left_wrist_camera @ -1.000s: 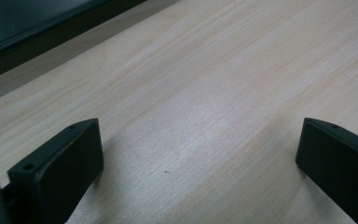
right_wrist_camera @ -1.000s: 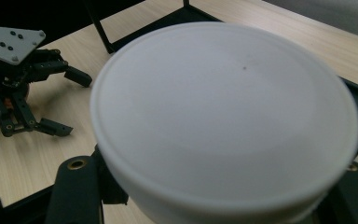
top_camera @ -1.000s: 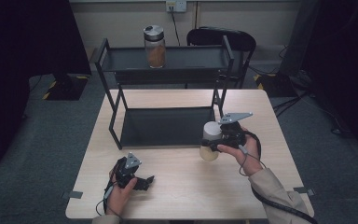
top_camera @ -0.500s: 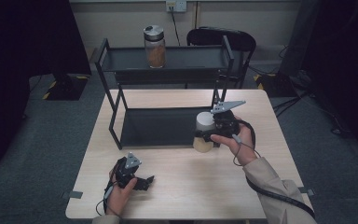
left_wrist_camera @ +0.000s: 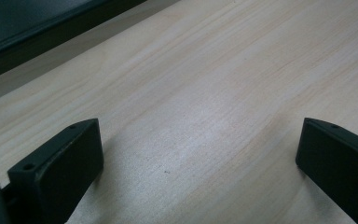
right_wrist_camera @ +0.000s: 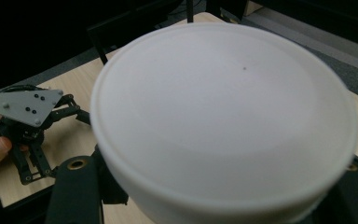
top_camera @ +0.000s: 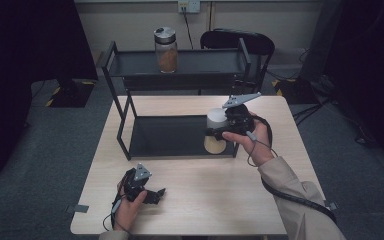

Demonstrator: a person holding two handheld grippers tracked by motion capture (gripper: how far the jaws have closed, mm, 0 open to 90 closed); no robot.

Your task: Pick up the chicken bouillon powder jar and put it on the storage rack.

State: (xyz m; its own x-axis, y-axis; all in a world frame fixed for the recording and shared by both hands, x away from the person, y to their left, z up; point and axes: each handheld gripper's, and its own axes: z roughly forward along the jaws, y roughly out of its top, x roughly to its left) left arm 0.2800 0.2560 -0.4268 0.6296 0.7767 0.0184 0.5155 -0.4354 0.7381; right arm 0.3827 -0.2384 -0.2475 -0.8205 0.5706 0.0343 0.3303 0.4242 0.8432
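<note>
While the left gripper (top_camera: pixel 152 194) rests open, the right gripper (top_camera: pixel 219 131) clamps one jar (top_camera: pixel 216 131) — two jars total, one on the rack (top_camera: pixel 145 62).

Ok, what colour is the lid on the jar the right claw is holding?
White, plain and unpatterned; the lid shows best in the right gripper view.

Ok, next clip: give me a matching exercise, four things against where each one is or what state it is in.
Things:
1. white-lidded jar
2. glass jar with silver lid
3. left gripper
4. black chair

Places or states:
A. on the rack's top shelf
B. behind the table
C. clamped in the right gripper, over the rack's lower shelf
D. jaws open, low over the tabletop

Pairs: 1-C, 2-A, 3-D, 4-B
</note>
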